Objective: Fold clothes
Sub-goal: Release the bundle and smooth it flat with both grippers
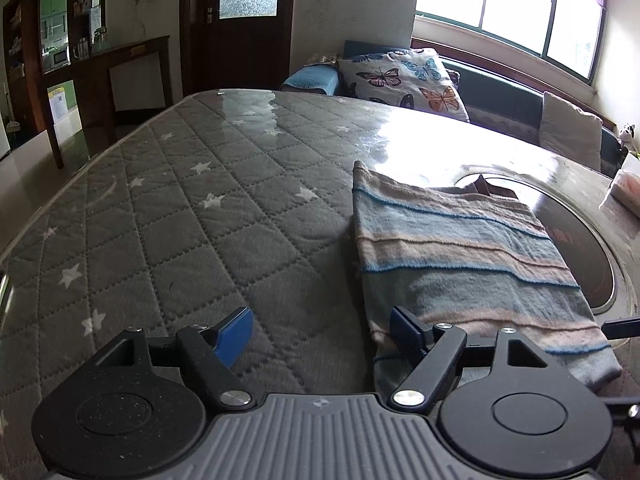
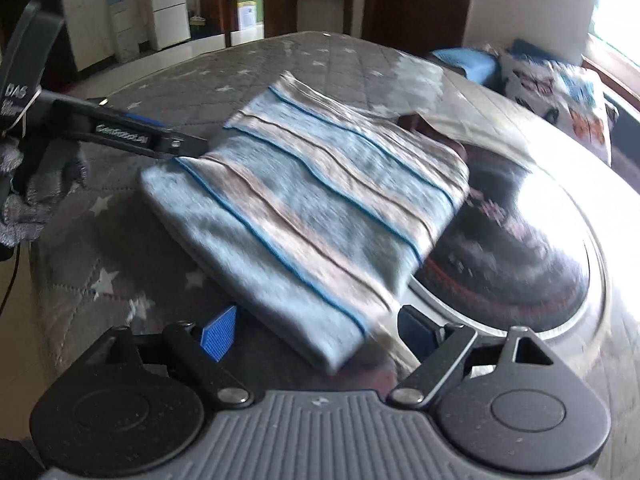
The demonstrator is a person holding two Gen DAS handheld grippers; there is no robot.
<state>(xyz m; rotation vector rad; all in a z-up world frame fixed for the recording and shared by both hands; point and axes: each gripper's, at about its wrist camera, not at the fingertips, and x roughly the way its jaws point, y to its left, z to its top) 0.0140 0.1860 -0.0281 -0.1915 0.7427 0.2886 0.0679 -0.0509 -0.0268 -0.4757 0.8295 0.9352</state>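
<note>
Your sweater (image 2: 304, 200) lies as a flat, compact rectangle on the tabletop (image 1: 180, 200), its far edge overlapping the round glossy inset (image 2: 520, 248). It already looks folded, stripes running straight across, no sleeves showing.

Your left claw (image 1: 322, 330) stands open and holds nothing; its right finger (image 1: 406, 330) sits at the sweater's near left corner, though whether it touches the cloth I cannot tell. Your right claw (image 2: 316, 334) is open too, empty, its fingers straddling the near corner of the sweater. In the right view your left claw (image 2: 136, 134) reaches in against the sweater's left edge.

Judging from this, you are either about to pinch the near edge for one more fold, or you have just let go of a finished one. The pictures fit both, so check the bundle's size before you commit.

The tabletop wears a grey quilted cover with white stars, under a shiny clear sheet that throws glare from the window (image 1: 520, 12). Beyond it stand a bench with a butterfly pillow (image 1: 404, 78), a dark door (image 1: 240, 20) and shelves.
</note>
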